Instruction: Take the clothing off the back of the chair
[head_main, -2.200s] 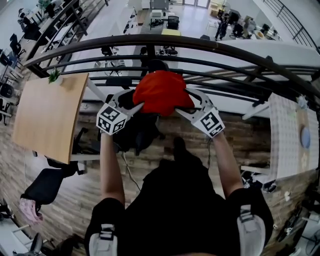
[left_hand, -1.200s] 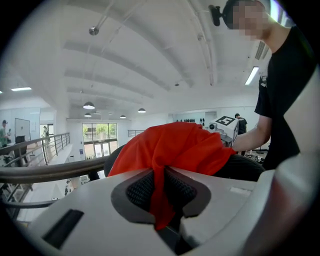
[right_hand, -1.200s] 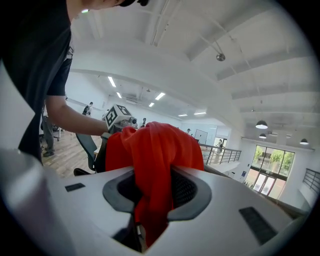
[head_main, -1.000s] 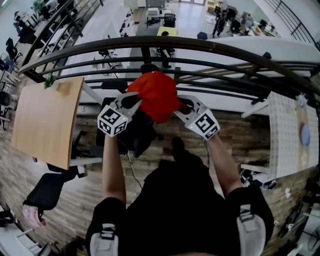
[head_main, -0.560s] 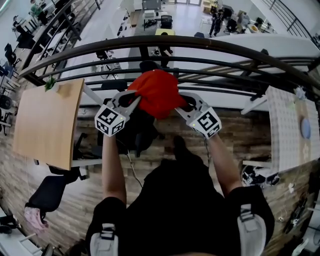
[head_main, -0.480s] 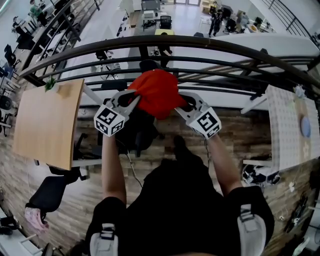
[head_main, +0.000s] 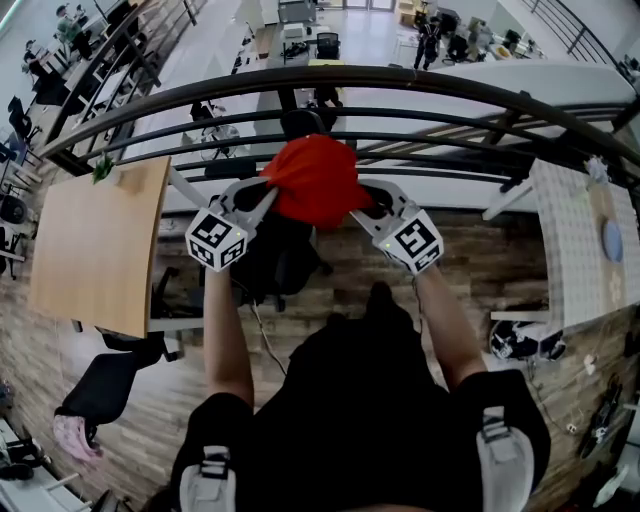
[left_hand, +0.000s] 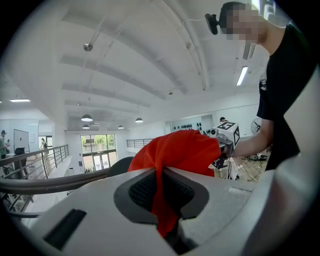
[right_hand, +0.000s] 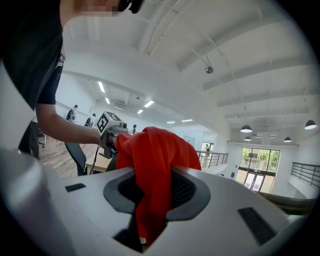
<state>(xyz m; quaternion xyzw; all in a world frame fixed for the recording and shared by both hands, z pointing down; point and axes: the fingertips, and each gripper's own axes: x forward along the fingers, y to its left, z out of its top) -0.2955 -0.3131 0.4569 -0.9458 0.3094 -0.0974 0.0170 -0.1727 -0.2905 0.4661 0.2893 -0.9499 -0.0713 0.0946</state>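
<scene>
The soft, light red garment (head_main: 312, 180) hangs bunched over the black chair (head_main: 275, 262), pinched at opposite edges by the left hand-held gripper (head_main: 266, 194), its jaws having just been closing on the cloth, and the right hand-held gripper (head_main: 362, 204); gathered folds should grip best.

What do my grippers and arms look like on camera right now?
The left gripper and right gripper have pale grey moulded shells with black ribbed pads inside the jaws. Each carries a white cube printed with black square markers. Arms are bare below a black short-sleeved shirt. The left jaws have just been closing further on the red clothing between them.
</scene>
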